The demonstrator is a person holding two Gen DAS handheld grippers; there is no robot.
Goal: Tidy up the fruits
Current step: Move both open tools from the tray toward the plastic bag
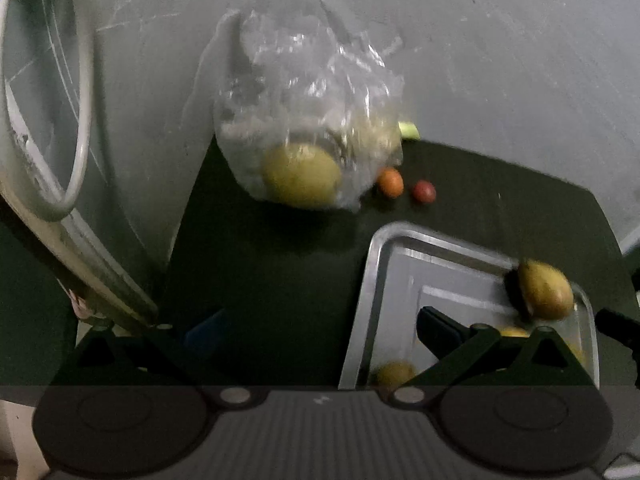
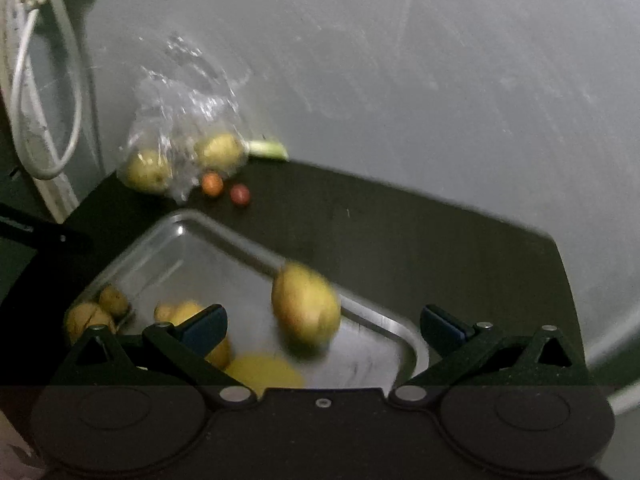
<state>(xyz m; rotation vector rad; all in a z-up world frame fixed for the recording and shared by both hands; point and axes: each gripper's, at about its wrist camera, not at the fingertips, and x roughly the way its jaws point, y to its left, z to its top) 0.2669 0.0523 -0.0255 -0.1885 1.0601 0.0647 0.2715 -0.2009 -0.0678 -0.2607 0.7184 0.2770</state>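
Right wrist view showed the right hand-held gripper (image 2: 322, 330) spread open, a blurred pear (image 2: 306, 308) over the metal tray (image 2: 192, 220). Left hand-held gripper (image 1: 316, 332) was open too, facing a clear bag (image 1: 308, 120) on the desk (image 1: 500, 200).

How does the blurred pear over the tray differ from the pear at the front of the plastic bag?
The blurred pear is bare, above the metal tray, between the open fingers of the right gripper, untouched. The bagged pear is sharp, wrapped in the clear plastic bag, resting on the dark table. Both are yellow-green and similarly sized.
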